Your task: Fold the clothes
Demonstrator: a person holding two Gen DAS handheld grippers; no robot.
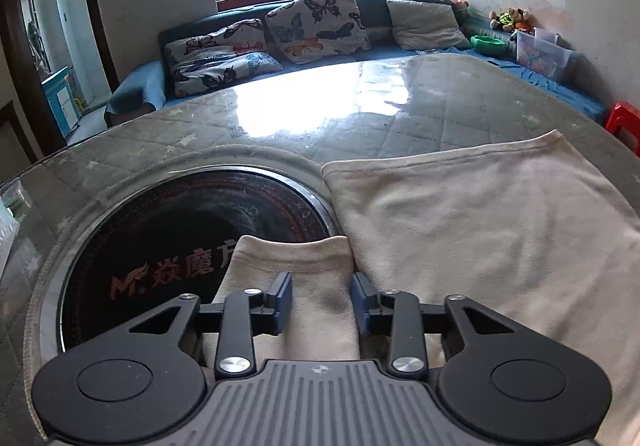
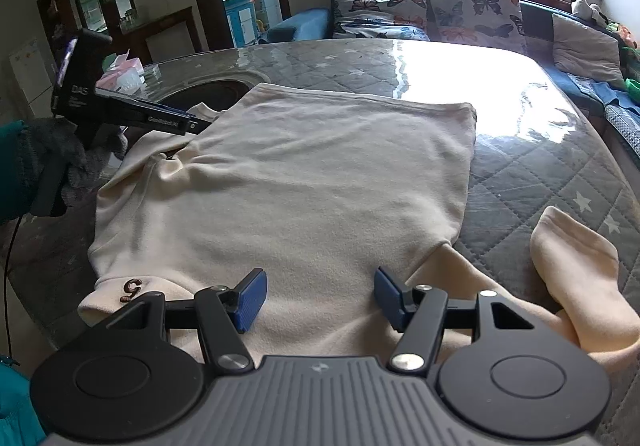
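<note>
A cream long-sleeved top (image 2: 288, 182) lies flat on the table, body spread, a small brown mark near its collar. Its left sleeve (image 1: 296, 270) lies over the dark round hob. My left gripper (image 1: 322, 300) is open, its blue pads either side of that sleeve, just above it. The top's body also shows in the left wrist view (image 1: 492, 230). My right gripper (image 2: 320, 296) is open wide above the near edge of the top. The right sleeve (image 2: 576, 274) lies folded back on the table at the right. The left gripper's body (image 2: 120, 114) shows at the far left.
The round table (image 1: 440, 114) has a quilted grey cover under glossy glass, with a black round hob (image 1: 180, 246) set in it. A sofa with butterfly cushions (image 1: 316, 22) stands beyond. A red stool (image 1: 624, 118) is at the right. A tissue box (image 2: 120, 76) sits at the table's left.
</note>
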